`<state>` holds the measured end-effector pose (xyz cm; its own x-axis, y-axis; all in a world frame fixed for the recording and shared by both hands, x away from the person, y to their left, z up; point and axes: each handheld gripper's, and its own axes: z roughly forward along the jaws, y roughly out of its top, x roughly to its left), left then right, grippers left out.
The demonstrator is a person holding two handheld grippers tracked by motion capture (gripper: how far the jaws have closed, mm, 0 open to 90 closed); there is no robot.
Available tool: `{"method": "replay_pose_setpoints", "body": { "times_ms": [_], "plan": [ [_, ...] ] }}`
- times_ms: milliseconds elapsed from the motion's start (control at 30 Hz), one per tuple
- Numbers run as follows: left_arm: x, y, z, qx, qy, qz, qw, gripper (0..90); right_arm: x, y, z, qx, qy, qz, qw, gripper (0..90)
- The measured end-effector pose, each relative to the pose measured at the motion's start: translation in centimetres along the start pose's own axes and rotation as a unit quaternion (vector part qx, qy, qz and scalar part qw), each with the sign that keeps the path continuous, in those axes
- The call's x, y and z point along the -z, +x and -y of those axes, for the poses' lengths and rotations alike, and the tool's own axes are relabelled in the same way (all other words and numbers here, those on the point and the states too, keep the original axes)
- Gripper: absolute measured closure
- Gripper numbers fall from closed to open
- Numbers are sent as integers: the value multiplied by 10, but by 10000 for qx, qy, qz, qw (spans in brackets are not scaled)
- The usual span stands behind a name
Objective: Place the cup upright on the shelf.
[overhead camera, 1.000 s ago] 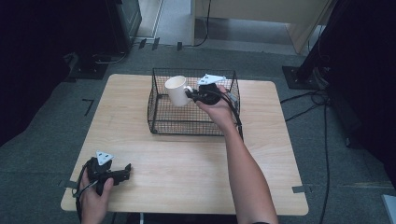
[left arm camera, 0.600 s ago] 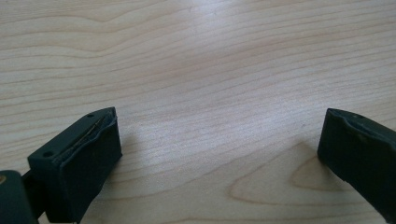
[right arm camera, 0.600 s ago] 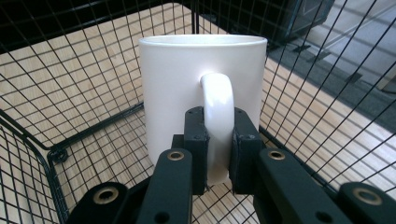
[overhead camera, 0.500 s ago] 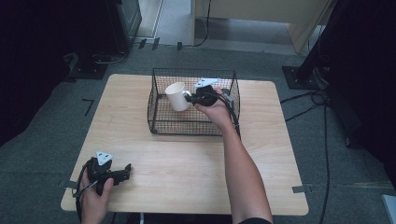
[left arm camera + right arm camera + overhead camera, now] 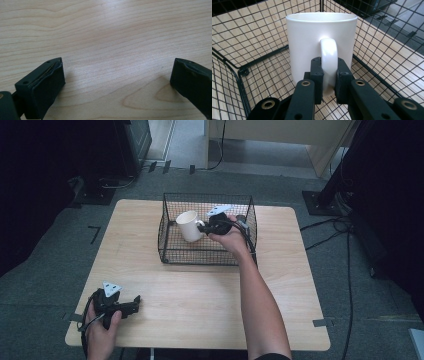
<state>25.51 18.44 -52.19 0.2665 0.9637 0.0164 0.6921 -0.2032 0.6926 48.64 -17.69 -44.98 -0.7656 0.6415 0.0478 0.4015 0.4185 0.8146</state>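
We are looking down on a light wooden table (image 5: 200, 295), the largest thing here, and on it, toward twelve o'clock from its middle, a black wire basket (image 5: 170, 242) is standing with its open top facing up. Inside the basket's walls we are seeing one thing, a white mug (image 5: 189, 225), sitting in the nine o'clock half of the basket and tilting a little, mouth toward eleven o'clock; whether its base is touching the basket's floor we cannot tell. In the right gripper view the mug (image 5: 321, 47) is standing upright before the lens, its handle (image 5: 328, 62) pointing straight at us at six o'clock, and the basket's mesh (image 5: 254, 62) is running behind and beneath it on all sides.

The right gripper (image 5: 206, 226) is reaching into the basket from three o'clock, and we are seeing its jaws pressing together on the mug's handle, one black pad on each side of it, so it is pinching the mug by that handle.

The left gripper (image 5: 136, 301) is resting near the table's seven o'clock corner, well apart from the basket. In its own view its fingers (image 5: 47, 87) are standing spread wide over bare wood, gripping nothing.
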Motion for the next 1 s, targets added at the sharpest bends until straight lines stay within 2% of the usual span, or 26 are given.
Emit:
{"method": "replay_pose_setpoints", "body": {
  "times_ms": [133, 200, 333, 433, 467, 600, 700, 833, 900, 967, 1000],
  "plan": [
    [0, 0, 0, 5, -3, 0, 10000, 0, -3, 0, 1, 20, 250, -14, 9997, 799],
    [0, 0, 0, 4, -1, -1, 10000, 0, -4, 1, 1, -57, 358, -4, 9993, 799],
    [0, 0, 0, 2, 1, 1, 10000, 0, -7, 3, 1, 4, 541, -84, 9985, 796],
    [0, 0, 0, 2, 0, 0, 10000, 0, -9, 5, 1, 91, 803, 81, 9967, 745],
    [0, 0, 0, 2, -2, 0, 10000, 0, -8, 5, 0, 130, 801, 174, 9966, 710],
    [0, 0, 0, -2, 1, 6, 10000, 0, -5, 4, -2, -30, 634, 194, 9978, 513],
    [0, 0, 0, -5, 2, 7, 10000, 0, -3, 3, -3, -90, 588, 443, 9972, 384],
    [0, 0, 0, -4, 0, 6, 10000, 0, 1, 3, -6, -77, 348, 514, 9980, 319],
    [0, 0, 0, 4, -5, 6, 10000, 0, 4, 4, -8, -24, 252, 616, 9978, 343],
    [0, 0, 0, -5, 1, 6, 10000, 0, 8, 6, -11, 177, 152, 840, 9962, 362],
    [0, 0, 0, -5, 0, 4, 10000, 0, 10, 6, -12, 208, 104, 864, 9960, 361]
  ]
}}
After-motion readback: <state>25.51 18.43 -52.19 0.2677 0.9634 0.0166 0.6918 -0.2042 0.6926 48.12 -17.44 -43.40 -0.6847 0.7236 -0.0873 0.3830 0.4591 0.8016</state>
